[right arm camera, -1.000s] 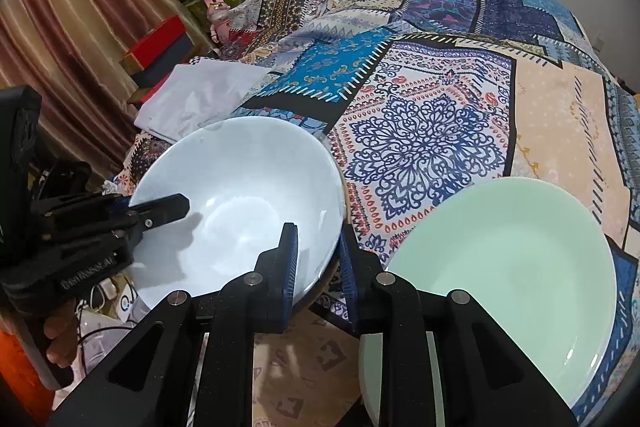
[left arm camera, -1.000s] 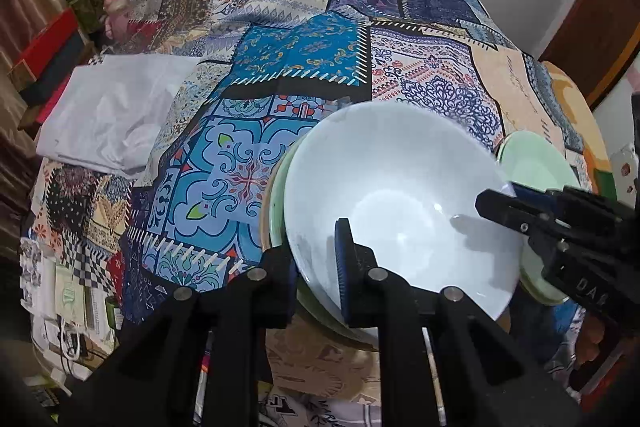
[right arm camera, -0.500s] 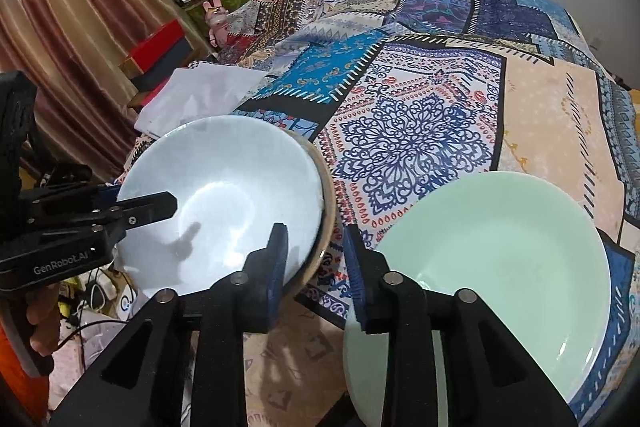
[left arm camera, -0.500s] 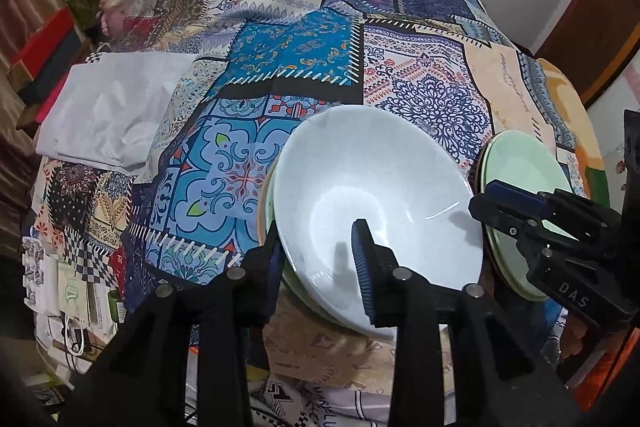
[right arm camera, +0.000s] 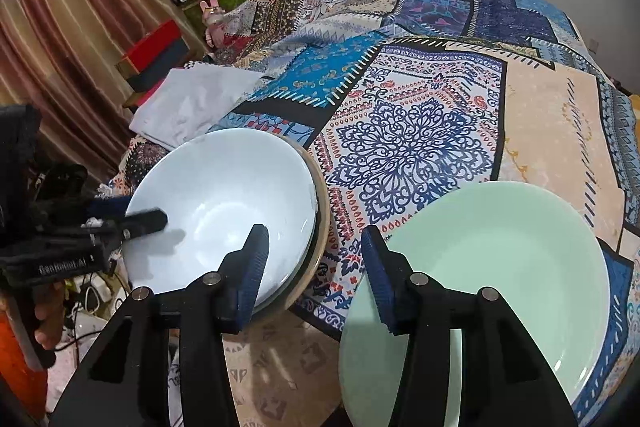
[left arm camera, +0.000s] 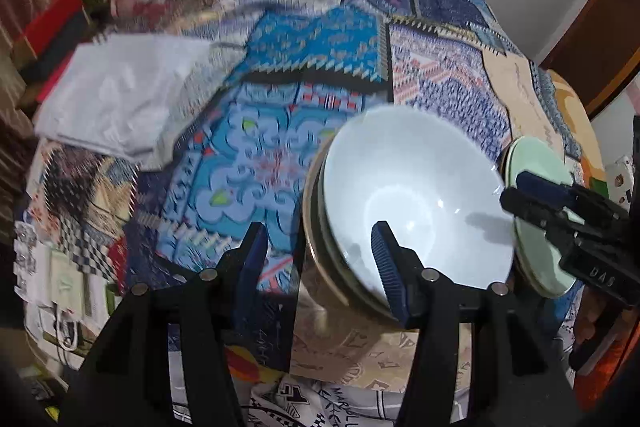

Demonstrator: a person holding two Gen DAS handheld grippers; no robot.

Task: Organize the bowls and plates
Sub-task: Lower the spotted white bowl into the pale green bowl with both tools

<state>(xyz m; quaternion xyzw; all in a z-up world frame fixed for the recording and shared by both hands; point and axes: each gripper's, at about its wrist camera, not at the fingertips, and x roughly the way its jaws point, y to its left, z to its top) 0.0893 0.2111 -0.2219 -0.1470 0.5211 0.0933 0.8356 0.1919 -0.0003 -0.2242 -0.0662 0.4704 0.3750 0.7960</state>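
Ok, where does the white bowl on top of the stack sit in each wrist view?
Left wrist: white bowl right of centre, behind the right finger of the open left claw.
Right wrist: white bowl lower left, behind the left finger of the open right claw.
Shared landmark: pale green plate, to the bowl's right in both.

We see a bed [right arm camera: 540, 131] under a patchwork cover [right arm camera: 404, 143]. On it lie a folded white cloth [right arm camera: 192, 103] at the left edge, a stack of bowls [right arm camera: 224, 195], and a pale green plate [right arm camera: 512, 259] nearby.
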